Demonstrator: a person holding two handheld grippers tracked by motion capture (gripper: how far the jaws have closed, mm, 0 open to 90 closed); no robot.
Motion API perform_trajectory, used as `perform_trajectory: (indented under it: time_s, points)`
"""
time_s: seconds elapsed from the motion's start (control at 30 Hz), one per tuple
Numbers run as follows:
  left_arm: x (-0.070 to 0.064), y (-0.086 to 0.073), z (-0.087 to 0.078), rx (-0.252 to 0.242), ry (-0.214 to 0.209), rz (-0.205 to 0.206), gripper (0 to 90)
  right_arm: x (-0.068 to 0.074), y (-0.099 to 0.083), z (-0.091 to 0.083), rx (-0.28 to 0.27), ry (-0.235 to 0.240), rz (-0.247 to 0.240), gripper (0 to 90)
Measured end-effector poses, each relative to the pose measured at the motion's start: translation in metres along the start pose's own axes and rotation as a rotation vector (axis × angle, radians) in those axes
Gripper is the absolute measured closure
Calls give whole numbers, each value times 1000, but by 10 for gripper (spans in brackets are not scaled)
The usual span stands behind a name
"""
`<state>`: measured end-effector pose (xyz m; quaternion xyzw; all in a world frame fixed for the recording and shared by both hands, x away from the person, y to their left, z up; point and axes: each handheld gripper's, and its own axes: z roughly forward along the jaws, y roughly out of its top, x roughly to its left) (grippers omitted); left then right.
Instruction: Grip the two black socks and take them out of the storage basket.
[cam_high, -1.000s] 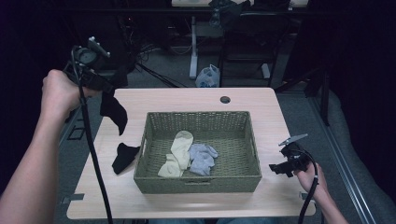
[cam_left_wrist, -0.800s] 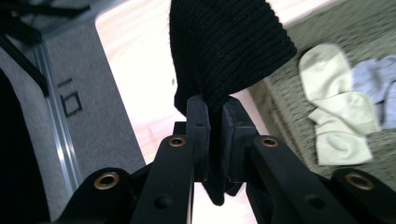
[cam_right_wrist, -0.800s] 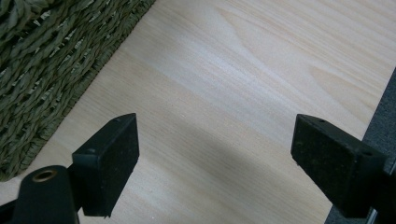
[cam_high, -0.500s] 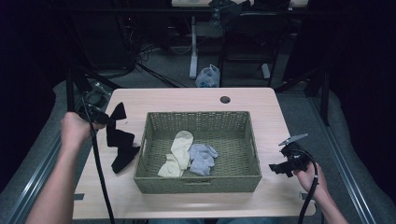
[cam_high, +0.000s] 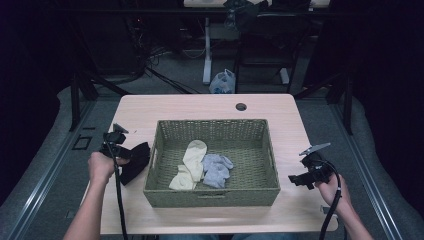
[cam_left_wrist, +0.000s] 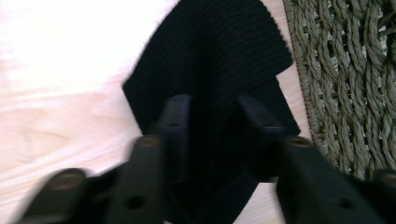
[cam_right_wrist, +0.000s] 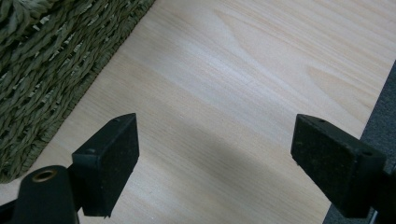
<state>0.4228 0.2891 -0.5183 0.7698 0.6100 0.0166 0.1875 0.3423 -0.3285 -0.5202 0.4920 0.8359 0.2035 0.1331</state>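
Light wood desk (cam_high: 210, 107) carries everything. Green woven basket (cam_high: 212, 131) sits mid-desk, long side left-right. Inside it: cream sock (cam_high: 190, 159) on the left of the floor, grey-blue sock (cam_high: 216, 169) just right of it, the two touching. Black sock (cam_high: 134, 161) lies on the desk just outside the basket's left wall, near half of the desk; in the left gripper view it (cam_left_wrist: 210, 60) spreads flat on the wood with the basket weave (cam_left_wrist: 345, 84) right beside its edge. Left gripper (cam_high: 116, 146) is down at the sock's left end, held in the person's left hand (cam_high: 101, 166); the left gripper (cam_left_wrist: 212, 121) shows jaws a narrow gap apart with the black cloth between and under them, can't tell if they actually pinch it or just rest over it. Right gripper (cam_high: 309, 172) sits over the desk's right near corner, well apart from the basket's right wall, in the right hand (cam_high: 332, 187); the right gripper view has the gripper (cam_right_wrist: 215, 140) with jaws wide open, nothing held, bare wood between them, basket corner (cam_right_wrist: 51, 56) at the view's upper left.
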Motion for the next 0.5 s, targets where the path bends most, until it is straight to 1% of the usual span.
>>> perform_trajectory:
  time_s: [0.03,0.07,0.1,0.13,0.17,0.2,0.23,0.27,0.3,0.33,0.37,0.43,0.47,0.5]
  points:
    - [1,-2,-1,-3,8,-8,516,0,0,0,-1,4,4,149]
    - [1,-2,-1,-3,8,-8,420,0,0,0,-1,4,4,149]
    - [1,-6,-6,-19,1,-14,366,-1,0,0,6,-6,-4,149]
    - [1,-6,-6,-19,1,-14,312,-1,0,-1,6,3,-2,148]
    - [-1,-10,-15,-36,21,-15,257,-1,0,-1,7,-4,-6,148]
    - [-1,-10,-15,-36,21,-15,181,-1,0,-1,7,-4,-6,148]
    - [-4,-17,-25,-61,27,-2,127,-1,0,-1,4,-3,-4,148]
    - [-4,-17,-25,-61,27,-2,120,-1,0,-1,4,-3,-4,148]
    - [-8,-25,-36,-87,39,8,91,-1,0,-1,0,5,0,149]
    - [-8,-25,-36,-87,39,8,46,-1,0,-1,0,5,0,149]
    - [-13,-33,-46,-104,56,15,11,-1,0,-2,-1,5,1,148]
    - [-20,-42,-56,-127,68,33,1,-1,1,-2,1,0,-3,148]
    - [-20,-42,-56,-127,68,33,1,-1,1,-2,1,0,-3,148]
    - [-23,-47,-60,-142,69,34,0,-1,1,-1,-2,5,2,149]
